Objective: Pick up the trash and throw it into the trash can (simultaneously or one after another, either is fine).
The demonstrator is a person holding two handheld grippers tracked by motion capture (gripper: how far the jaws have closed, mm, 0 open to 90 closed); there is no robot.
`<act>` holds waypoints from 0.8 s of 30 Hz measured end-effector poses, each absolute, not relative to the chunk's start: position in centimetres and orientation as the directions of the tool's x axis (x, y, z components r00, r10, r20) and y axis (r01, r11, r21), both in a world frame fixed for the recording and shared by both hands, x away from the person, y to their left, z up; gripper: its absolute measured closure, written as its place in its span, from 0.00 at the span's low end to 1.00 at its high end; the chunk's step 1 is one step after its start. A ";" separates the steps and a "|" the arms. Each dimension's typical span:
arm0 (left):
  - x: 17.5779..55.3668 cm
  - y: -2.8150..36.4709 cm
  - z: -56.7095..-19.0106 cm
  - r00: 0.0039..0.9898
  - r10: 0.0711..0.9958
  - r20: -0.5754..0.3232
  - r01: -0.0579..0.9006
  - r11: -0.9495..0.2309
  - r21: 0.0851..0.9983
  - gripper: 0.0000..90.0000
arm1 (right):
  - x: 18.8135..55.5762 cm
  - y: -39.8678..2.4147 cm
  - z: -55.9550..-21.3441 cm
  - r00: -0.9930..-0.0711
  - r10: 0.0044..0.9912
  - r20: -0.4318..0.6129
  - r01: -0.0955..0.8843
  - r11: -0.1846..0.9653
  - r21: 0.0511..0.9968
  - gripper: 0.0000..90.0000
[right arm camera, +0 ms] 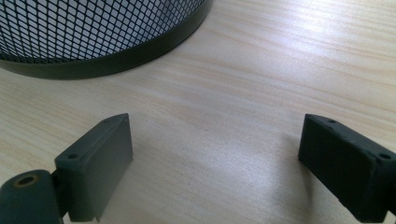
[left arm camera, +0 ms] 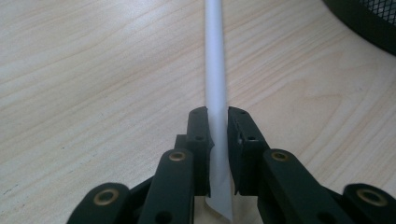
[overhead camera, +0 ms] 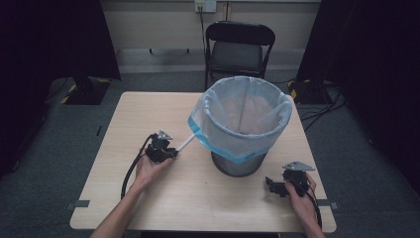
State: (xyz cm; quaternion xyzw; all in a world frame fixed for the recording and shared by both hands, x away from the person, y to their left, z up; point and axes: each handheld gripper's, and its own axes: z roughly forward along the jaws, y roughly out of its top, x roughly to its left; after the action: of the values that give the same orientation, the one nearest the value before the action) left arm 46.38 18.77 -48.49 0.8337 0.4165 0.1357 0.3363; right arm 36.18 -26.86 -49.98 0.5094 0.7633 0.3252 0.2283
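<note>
Forearms at bottom edge, tabletop [overhead camera: 148, 198] beyond. Mesh bin [overhead camera: 238, 166] right of centre, blue liner [overhead camera: 237, 119] draped over rim. Left tool [left arm camera: 218, 122] clamped on white drawstring [left arm camera: 215, 60] running to liner. Right tool [right arm camera: 215, 149] wide apart, empty, near bin base. Likely risk: bin tipping or liner tearing under a pull, nothing bracing it.

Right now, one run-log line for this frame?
left tool: shut on white drawstring | right tool: open, idle on table | bin: bag fitted
</note>
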 end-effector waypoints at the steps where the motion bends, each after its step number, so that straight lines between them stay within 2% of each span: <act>1: 46.4 18.9 -48.4 0.614 0.788 -0.053 0.606 -0.427 0.671 0.89 | 36.2 -26.9 -50.0 -0.376 0.926 -0.017 0.629 0.269 0.729 0.10; 3: 46.6 19.2 -48.6 0.610 0.786 -0.102 0.615 -0.389 0.685 0.89 | 36.2 -26.9 -50.0 -0.377 0.926 -0.017 0.629 0.269 0.729 0.10; 5: 46.7 19.4 -48.7 0.609 0.785 -0.114 0.621 -0.383 0.684 0.89 | 36.2 -26.9 -50.0 -0.377 0.926 -0.017 0.629 0.269 0.729 0.10; 24: 46.6 21.1 -47.6 0.592 0.789 -0.165 0.604 -0.299 0.739 0.89 | 36.2 -26.9 -50.0 -0.377 0.926 -0.017 0.629 0.269 0.729 0.10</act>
State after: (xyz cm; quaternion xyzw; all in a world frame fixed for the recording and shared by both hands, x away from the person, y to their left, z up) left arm 46.59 21.09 -47.62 0.7974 0.4366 0.1156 0.4001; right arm 36.18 -26.85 -49.98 0.5094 0.7633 0.3252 0.2283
